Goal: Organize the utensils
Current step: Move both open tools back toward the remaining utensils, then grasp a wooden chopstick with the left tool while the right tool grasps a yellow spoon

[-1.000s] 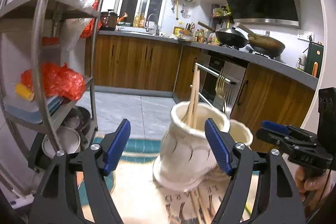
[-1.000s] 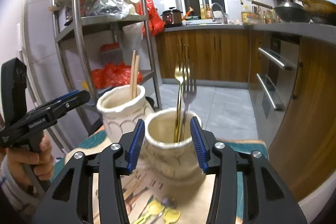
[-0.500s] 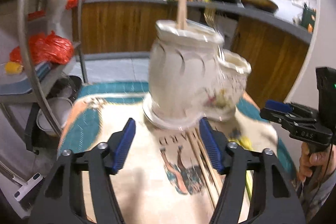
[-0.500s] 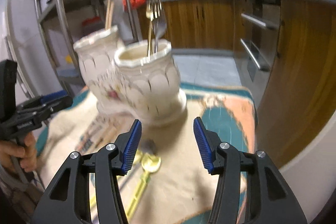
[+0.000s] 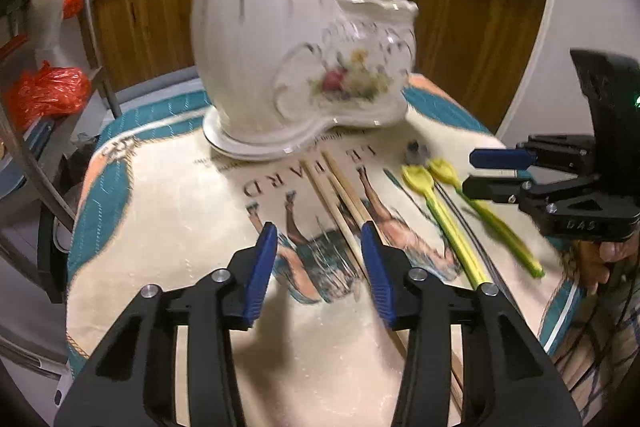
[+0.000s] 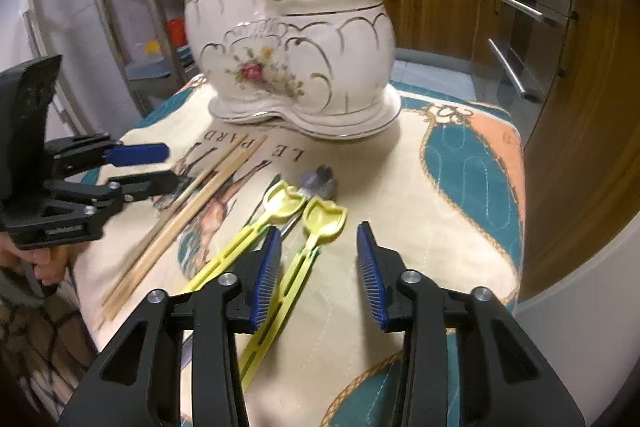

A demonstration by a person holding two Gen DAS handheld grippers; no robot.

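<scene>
The left claw (image 5: 318,267) is closing, its blue ribbed pads partly apart and empty, low in the frame over the pale wooden chopsticks (image 5: 340,199), whose long axis runs from between the pads up toward the glazed white holder (image 5: 280,59) at upper centre. The right claw (image 6: 316,267), also closing and empty, hangs over a glossy yellow plastic spoon (image 6: 316,227), handle running down-left; its twin (image 6: 248,239) lies just left, on the printed cloth surface (image 6: 460,187)
</scene>
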